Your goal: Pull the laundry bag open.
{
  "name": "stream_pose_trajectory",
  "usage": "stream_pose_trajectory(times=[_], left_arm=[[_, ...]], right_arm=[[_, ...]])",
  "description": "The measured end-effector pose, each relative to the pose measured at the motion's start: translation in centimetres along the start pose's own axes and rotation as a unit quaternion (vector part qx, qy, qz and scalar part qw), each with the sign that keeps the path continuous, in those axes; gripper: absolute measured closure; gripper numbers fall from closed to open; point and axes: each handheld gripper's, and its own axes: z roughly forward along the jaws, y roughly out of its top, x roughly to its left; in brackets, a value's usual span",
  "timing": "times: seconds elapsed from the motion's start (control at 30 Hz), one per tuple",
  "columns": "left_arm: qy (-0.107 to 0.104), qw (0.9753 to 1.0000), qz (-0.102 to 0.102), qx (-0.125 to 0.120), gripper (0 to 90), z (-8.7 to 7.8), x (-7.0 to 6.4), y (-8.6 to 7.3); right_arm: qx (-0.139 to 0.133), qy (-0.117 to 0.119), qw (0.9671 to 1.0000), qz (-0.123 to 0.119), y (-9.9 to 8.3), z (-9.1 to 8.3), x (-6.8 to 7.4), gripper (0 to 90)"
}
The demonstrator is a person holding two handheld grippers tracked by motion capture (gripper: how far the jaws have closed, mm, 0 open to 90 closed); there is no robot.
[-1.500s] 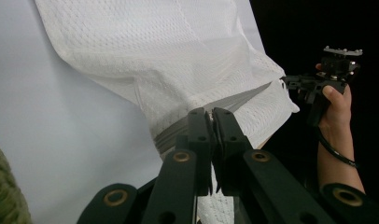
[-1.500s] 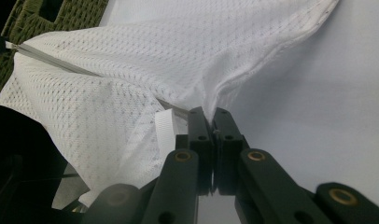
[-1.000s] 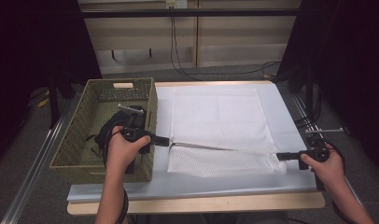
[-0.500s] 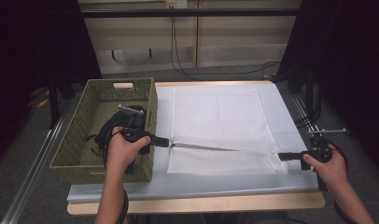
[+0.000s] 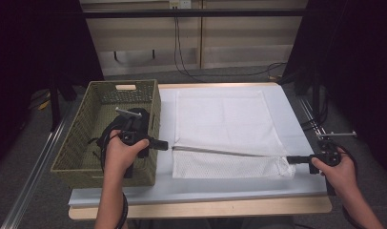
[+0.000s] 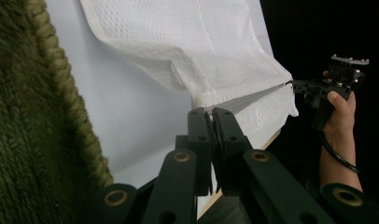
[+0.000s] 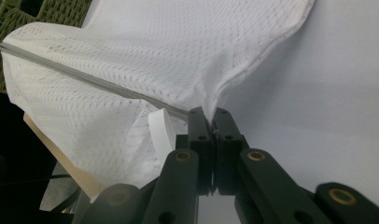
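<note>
**Evidently a soft mesh bag, pulled taut between 2 tongs**

Evidently the white mesh laundry bag with a grey zip edge [image 5: 225, 143] lies flat on the white-covered bench [image 5: 296, 124], just right of the olive woven basket [image 5: 77, 157]. Its front edge is lifted and stretched in a straight line. The left tongs [image 6: 211, 114] are closed on the bag's left end, the right tongs [image 7: 211, 114] pinch its right end, beside a small white ribbon loop [image 7: 160, 128].

The bag looks light, limp and open-weave: it should sag wherever it is not held, and could snag or slip if pinched on the thin mesh alone. The stiffer zip hem at both corners seems the safest hold, kept level and gently tensioned.
</note>
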Motion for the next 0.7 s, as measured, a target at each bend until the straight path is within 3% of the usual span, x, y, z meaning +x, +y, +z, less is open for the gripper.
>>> stream_pose_trajectory(times=[0.17, 0.4, 0.6, 0.7], left_arm=[[-0.004, 1.0, -0.003, 0.003, 86.9, -0.1, 0.1, 0.0], [0.01, 0.9998, 0.014, 0.011, 86.8, 0.0, -1.0, -0.2], [0.021, 0.9995, 0.009, 0.021, 86.8, 0.6, -1.1, -0.3], [0.021, 0.9992, 0.017, 0.03, 86.8, 0.9, -1.3, -0.4]], right_arm=[[0.002, 0.0, 1.0, 0.0, 0.0, 0.0, 0.0, 88.9], [0.005, 0.001, 1.0, -0.006, -0.2, -0.1, 0.0, 88.8], [0.019, 0.003, 0.9997, -0.016, -0.3, -0.1, 0.4, 88.5], [0.025, 0.003, 0.9995, -0.02, -0.4, 0.0, 0.4, 88.3]])
